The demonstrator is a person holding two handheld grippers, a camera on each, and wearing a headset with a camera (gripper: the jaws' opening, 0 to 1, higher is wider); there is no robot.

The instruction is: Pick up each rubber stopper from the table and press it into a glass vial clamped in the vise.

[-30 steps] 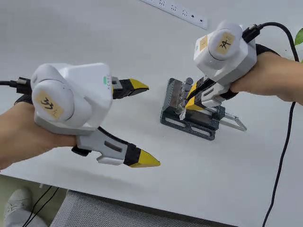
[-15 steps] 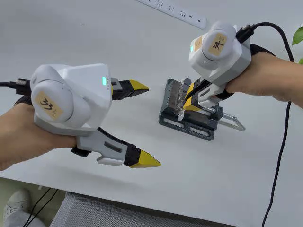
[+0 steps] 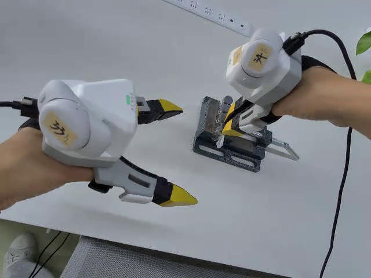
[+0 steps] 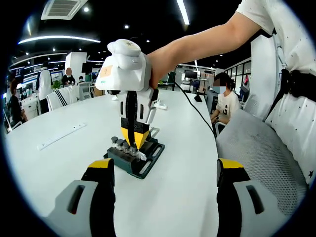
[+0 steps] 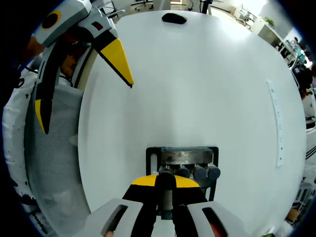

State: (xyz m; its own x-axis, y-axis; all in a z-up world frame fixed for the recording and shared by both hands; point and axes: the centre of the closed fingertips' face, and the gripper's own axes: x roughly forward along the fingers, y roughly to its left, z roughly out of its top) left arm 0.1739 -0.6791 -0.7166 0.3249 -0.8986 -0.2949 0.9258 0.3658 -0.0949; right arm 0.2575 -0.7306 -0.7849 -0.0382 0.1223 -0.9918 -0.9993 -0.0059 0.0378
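Observation:
A dark vise [image 3: 204, 146] stands on the white table and clamps a row of glass vials [image 5: 199, 173] with grey stoppers in their mouths. My right gripper [image 3: 225, 128] points down over the near end of that row, shut on a dark rubber stopper [image 5: 165, 179] that sits at the top of a vial. The vise [image 5: 181, 155] lies right ahead of its yellow tips. My left gripper [image 3: 174, 150] hovers open to the left of the vise with nothing between its jaws. From the left gripper view I see the right gripper [image 4: 134, 138] above the vise [image 4: 143, 160].
A white power strip [image 3: 214, 13] lies along the table's far side. A black cable [image 3: 342, 191] trails down the right. The table's near edge runs along the bottom, with a grey mesh chair [image 3: 116, 258] below it. A metal bar [image 3: 285, 152] sticks out of the vise to the right.
My right gripper has shifted a little to the left over the row of vials, still shut. The left gripper has stayed open in place.

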